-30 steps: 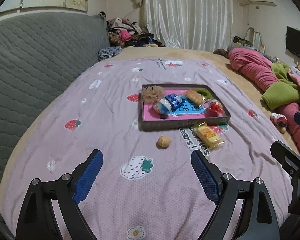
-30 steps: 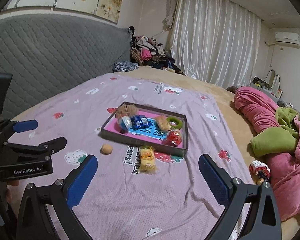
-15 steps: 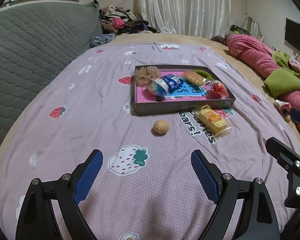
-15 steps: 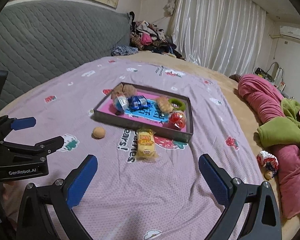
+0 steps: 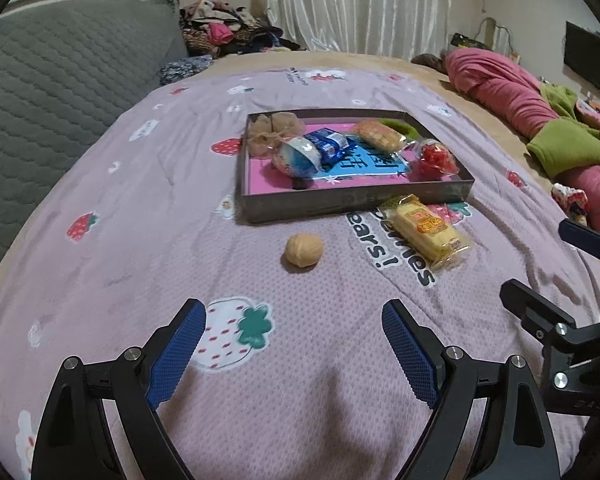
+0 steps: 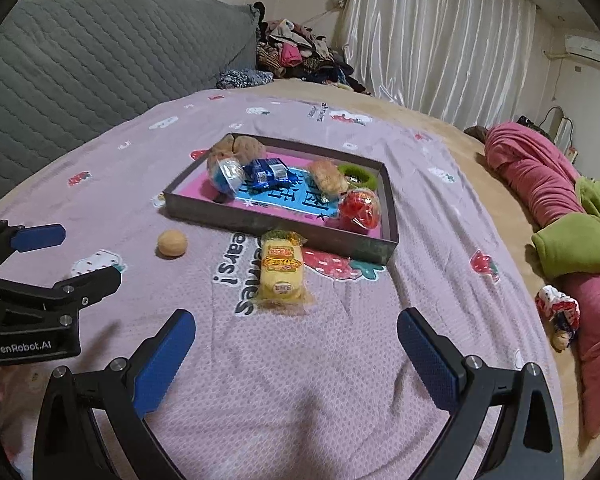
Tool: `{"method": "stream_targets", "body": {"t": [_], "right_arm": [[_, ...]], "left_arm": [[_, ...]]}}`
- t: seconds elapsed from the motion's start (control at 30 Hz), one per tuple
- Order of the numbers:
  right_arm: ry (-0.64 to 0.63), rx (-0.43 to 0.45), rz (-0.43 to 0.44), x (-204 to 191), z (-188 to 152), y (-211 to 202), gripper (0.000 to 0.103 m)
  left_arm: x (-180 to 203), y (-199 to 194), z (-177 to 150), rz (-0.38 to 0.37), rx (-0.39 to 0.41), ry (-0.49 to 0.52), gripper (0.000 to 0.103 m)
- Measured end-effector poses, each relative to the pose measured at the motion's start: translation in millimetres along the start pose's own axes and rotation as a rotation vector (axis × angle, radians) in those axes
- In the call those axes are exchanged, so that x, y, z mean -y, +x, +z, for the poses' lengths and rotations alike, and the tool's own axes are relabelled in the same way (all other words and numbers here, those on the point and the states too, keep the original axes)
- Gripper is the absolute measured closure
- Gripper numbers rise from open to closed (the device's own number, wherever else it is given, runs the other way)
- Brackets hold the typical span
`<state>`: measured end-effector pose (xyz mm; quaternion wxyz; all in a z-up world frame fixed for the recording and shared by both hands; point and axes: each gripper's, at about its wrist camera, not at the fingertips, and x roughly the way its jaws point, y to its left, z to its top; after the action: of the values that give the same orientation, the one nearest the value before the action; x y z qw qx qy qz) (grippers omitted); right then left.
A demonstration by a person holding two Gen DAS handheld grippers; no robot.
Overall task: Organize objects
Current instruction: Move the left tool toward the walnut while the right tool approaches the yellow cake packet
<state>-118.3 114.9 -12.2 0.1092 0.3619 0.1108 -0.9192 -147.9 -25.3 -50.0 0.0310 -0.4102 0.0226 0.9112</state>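
Note:
A dark shallow tray (image 5: 352,202) (image 6: 276,222) with a pink floor lies on the purple bedspread and holds several snacks and small items. In front of it lie a walnut (image 5: 304,250) (image 6: 172,243) and a yellow wrapped cake (image 5: 426,226) (image 6: 281,266). My left gripper (image 5: 294,322) is open and empty, just short of the walnut. My right gripper (image 6: 296,330) is open and empty, just short of the yellow cake. The left gripper also shows at the left of the right wrist view (image 6: 52,256).
A grey quilted headboard (image 5: 60,80) stands to the left. Pink and green bedding (image 6: 560,208) is piled to the right, with a small patterned item (image 6: 560,312) beside it. Clothes (image 5: 220,32) are heaped at the far end, before white curtains.
Both grippers have moved forward and lower toward the bedspread. The tray, walnut and cake now look nearer. Both stay open and empty.

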Motion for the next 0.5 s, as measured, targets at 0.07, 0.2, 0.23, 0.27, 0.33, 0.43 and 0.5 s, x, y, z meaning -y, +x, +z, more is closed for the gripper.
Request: {"method": "stream_targets", "body": {"t": [0.07, 0.2, 0.23, 0.27, 0.33, 0.43, 0.5], "right_arm": [[0.007, -0.007, 0.004, 2.7, 1.2, 6.8, 0.001], [0.014, -0.020, 0.006, 8.2, 6.4, 24.2, 0.001], [0.015, -0.023, 0.008, 8.8, 7.5, 27.4, 0.001], [0.015, -0.027, 0.010, 9.6, 8.9, 31.7, 0.001], [0.015, -0.032, 0.007, 10.6, 10.4, 38.2, 0.001], [0.020, -0.044, 0.008, 13.3, 12.1, 49.2, 0.001], [0.020, -0.051, 0.011, 14.0, 12.3, 56.3, 0.001]], "left_arm": [[2.6, 5.9, 3.2, -0.001, -0.015, 0.012, 0.013], [4.8, 17.7, 11.6, -0.011, -0.018, 0.034, 0.013], [5.1, 22.2, 12.9, -0.014, -0.022, 0.034, 0.013], [5.2, 26.8, 13.8, -0.017, -0.028, 0.033, 0.013], [4.8, 35.1, 14.4, -0.017, -0.035, 0.033, 0.013], [-0.1, 44.9, 16.3, -0.042, -0.050, 0.008, 0.013], [-2.3, 50.2, 17.9, -0.039, -0.051, 0.005, 0.013]]}}
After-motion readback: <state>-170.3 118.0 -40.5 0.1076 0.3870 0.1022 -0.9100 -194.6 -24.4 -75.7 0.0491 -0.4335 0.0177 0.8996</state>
